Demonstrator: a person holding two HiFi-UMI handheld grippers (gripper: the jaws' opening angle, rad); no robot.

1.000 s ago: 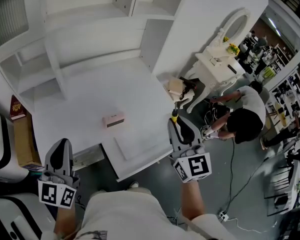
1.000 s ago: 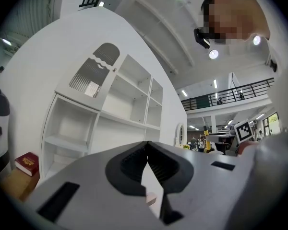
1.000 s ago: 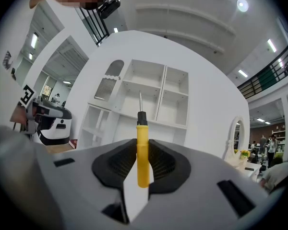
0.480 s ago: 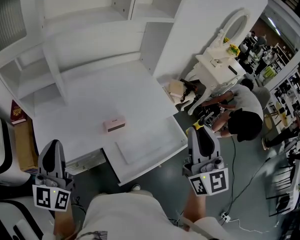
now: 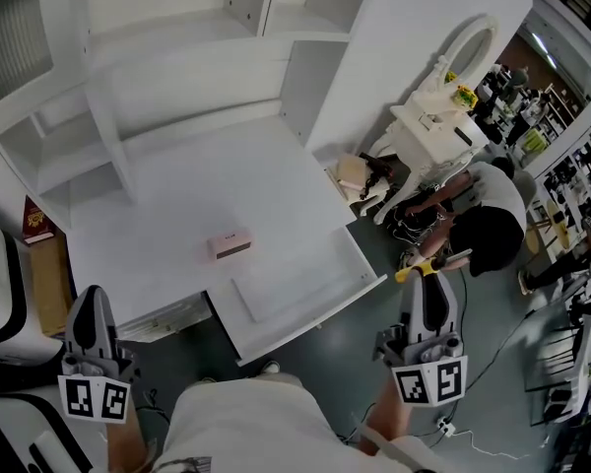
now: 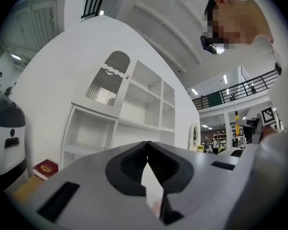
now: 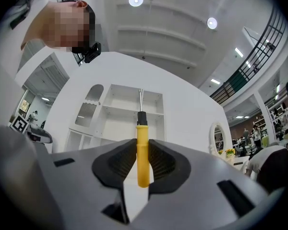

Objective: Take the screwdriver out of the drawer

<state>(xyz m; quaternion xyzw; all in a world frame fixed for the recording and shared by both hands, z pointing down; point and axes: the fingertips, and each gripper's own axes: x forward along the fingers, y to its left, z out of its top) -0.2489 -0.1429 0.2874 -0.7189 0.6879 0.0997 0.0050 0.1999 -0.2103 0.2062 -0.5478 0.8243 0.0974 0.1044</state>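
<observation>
My right gripper (image 5: 426, 282) is shut on a yellow-handled screwdriver (image 5: 420, 267), held to the right of the open white drawer (image 5: 313, 319), over the grey floor. In the right gripper view the screwdriver (image 7: 142, 150) stands upright between the pads (image 7: 121, 161), its black collar and metal shaft poking above the right gripper (image 7: 142, 146). My left gripper (image 5: 90, 302) hangs at the lower left, beside the desk's front edge. In the left gripper view the left gripper (image 6: 147, 143) has its tips together and nothing between them.
A small pink box (image 5: 229, 245) lies on the white desk top (image 5: 197, 195), under a white shelf unit (image 5: 177, 57). A red book (image 5: 32, 215) lies at the left. A person (image 5: 483, 227) crouches by a white dressing table (image 5: 438, 126) at the right.
My right gripper has drawn away from the drawer's right corner, to the right and toward me, carrying the screwdriver. My left gripper has drifted down and left in the head view.
</observation>
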